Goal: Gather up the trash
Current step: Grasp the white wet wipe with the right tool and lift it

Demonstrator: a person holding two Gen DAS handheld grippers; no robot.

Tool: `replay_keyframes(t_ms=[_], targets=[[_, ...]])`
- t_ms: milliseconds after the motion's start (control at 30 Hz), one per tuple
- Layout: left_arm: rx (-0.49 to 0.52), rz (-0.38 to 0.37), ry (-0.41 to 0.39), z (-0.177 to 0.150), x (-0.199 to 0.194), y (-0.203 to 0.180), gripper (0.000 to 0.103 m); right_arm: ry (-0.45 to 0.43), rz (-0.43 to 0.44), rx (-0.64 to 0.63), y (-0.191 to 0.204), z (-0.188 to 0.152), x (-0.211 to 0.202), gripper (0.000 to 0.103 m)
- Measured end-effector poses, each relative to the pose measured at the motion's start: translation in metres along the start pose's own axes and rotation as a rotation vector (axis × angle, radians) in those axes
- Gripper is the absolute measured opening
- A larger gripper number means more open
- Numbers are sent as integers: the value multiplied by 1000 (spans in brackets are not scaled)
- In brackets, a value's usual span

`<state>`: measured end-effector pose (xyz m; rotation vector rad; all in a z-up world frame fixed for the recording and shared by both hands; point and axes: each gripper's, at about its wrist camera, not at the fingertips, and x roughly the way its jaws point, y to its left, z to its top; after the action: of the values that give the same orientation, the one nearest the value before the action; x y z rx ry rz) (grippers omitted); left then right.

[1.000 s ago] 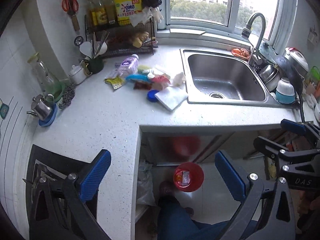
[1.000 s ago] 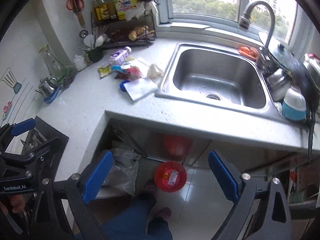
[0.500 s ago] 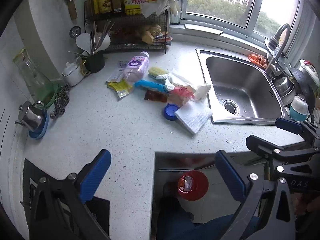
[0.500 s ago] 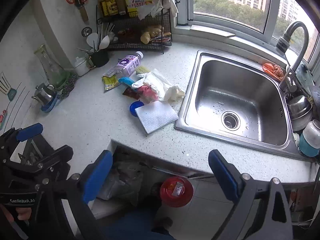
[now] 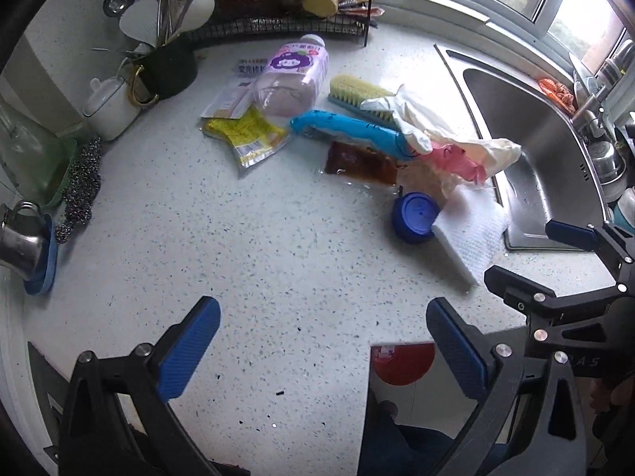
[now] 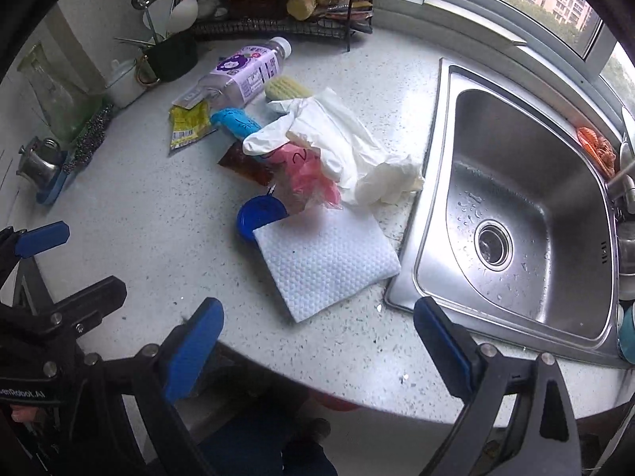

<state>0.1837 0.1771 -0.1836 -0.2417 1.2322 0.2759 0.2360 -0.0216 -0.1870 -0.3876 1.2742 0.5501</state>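
Note:
A heap of trash lies on the speckled counter [image 5: 238,261] beside the sink: a purple-label plastic bottle [image 5: 293,75], a yellow wrapper [image 5: 246,135], a brown sauce packet [image 5: 361,164], a blue tube-like item [image 5: 349,131], white gloves [image 6: 337,139], pink plastic [image 6: 305,174], a blue lid [image 6: 260,214] and a white folded cloth [image 6: 325,261]. My left gripper [image 5: 323,351] hangs open over the counter's front, short of the heap. My right gripper [image 6: 317,349] is open too, just in front of the white cloth. A red bin [image 5: 401,365] stands on the floor below.
The steel sink [image 6: 516,218] is at the right. A black wire rack [image 5: 278,4], a utensil cup [image 5: 166,67], a white pot [image 5: 111,107], a steel scourer [image 5: 81,190] and a small metal jug [image 5: 20,242] line the back and left. A scrub brush [image 5: 357,91] lies by the bottle.
Both grippers have moved up and forward over the counter, closer to the heap. The floor and red bin have dropped mostly out of view. Both stay open.

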Motion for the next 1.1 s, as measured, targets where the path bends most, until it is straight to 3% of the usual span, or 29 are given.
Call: replay_keyframes(t_ms=[200, 367, 433, 567, 667, 1100], targets=[[-15, -1, 48, 7, 30, 14, 103, 63, 4, -56, 3, 12, 37, 90], [-8, 4, 72, 9, 40, 19, 103, 112, 4, -63, 0, 12, 56, 57], [-1, 0, 68, 9, 38, 18, 103, 97, 0, -68, 0, 8, 53, 49], [6, -3, 52, 11, 33, 13, 103, 86, 13, -60, -7, 2, 46, 14], [5, -13, 48, 11, 29, 6, 103, 87, 24, -58, -12, -3, 44, 5], [59, -41, -6, 20, 5, -33, 103, -26, 27, -5, -49, -16, -16, 3]])
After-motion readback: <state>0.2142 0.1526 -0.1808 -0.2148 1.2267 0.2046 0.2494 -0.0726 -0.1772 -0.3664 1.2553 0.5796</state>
